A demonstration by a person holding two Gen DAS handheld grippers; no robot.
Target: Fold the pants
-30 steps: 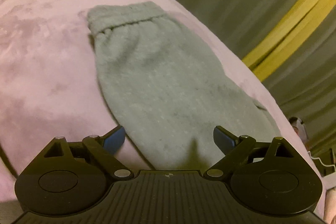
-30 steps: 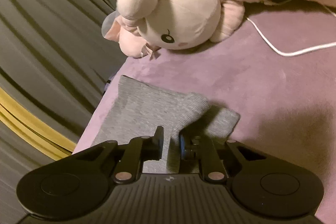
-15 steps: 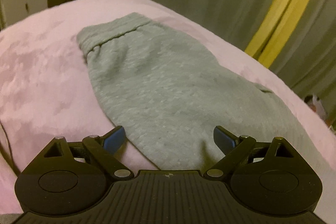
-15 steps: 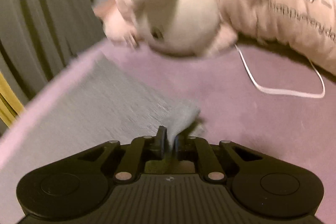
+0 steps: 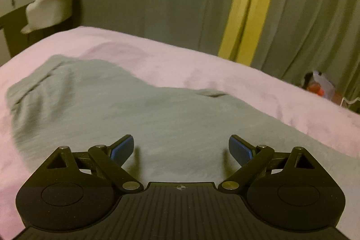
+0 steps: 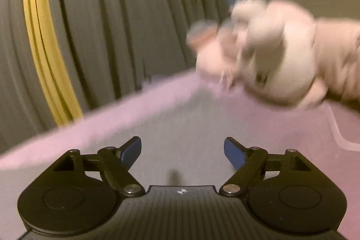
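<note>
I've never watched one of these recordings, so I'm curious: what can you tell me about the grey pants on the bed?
The grey pants look like soft knit sweatpants. They lie spread nearly flat on the pink blanket, with light wrinkles and a gathered end, probably the waistband, at the far left. A small fold sticks up along the far edge. The left gripper is open just above the cloth, gripping nothing. In the blurred right view, the pants lie under the open right gripper.

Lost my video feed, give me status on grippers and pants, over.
Left gripper open, empty. Right gripper open, empty. Grey pants flat on pink bed. Plush toy beyond, blurred, not obstructing.
</note>
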